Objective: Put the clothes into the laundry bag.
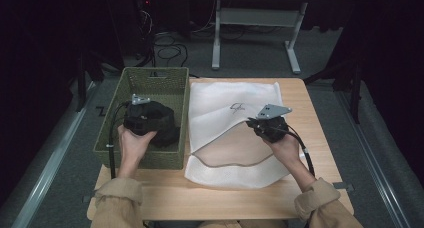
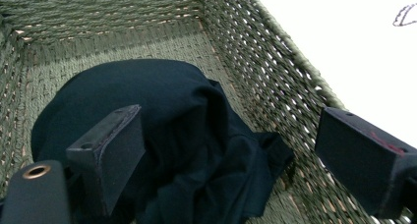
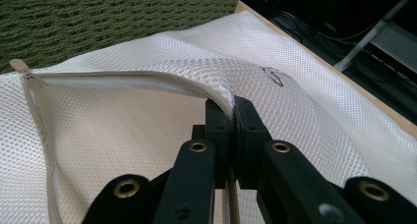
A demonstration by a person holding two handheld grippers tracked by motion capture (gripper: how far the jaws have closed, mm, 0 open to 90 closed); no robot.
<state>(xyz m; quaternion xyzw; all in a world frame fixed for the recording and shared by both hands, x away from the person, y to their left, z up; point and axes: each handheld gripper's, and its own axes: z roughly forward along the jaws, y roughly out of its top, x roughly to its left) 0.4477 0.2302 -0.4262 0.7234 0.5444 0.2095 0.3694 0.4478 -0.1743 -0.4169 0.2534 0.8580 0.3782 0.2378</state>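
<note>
A dark, crumpled garment (image 1: 165, 125) (image 2: 147, 86) lies in the green woven basket (image 1: 150, 80) (image 2: 265, 62) on the left of the table. My left gripper (image 1: 149, 113) (image 2: 226, 130) hangs inside the basket just over the garment. Its jaws are open wide on either side of the cloth, and the pads (image 2: 118, 150) do not press on it. A white mesh laundry bag (image 1: 235, 95) (image 3: 123, 126) lies to the right of the basket. My right gripper (image 1: 252, 122) (image 3: 232, 106) is shut on the bag's upper zip edge and lifts it, so the mouth gapes.
The basket's outer wall (image 3: 98, 17) stands right against the bag's left side. Bare wooden table (image 1: 200, 198) runs along the front, and its edge (image 3: 388, 117) lies behind the bag. Beyond the table are a grey desk frame (image 1: 250, 33) and floor cables (image 1: 170, 48).
</note>
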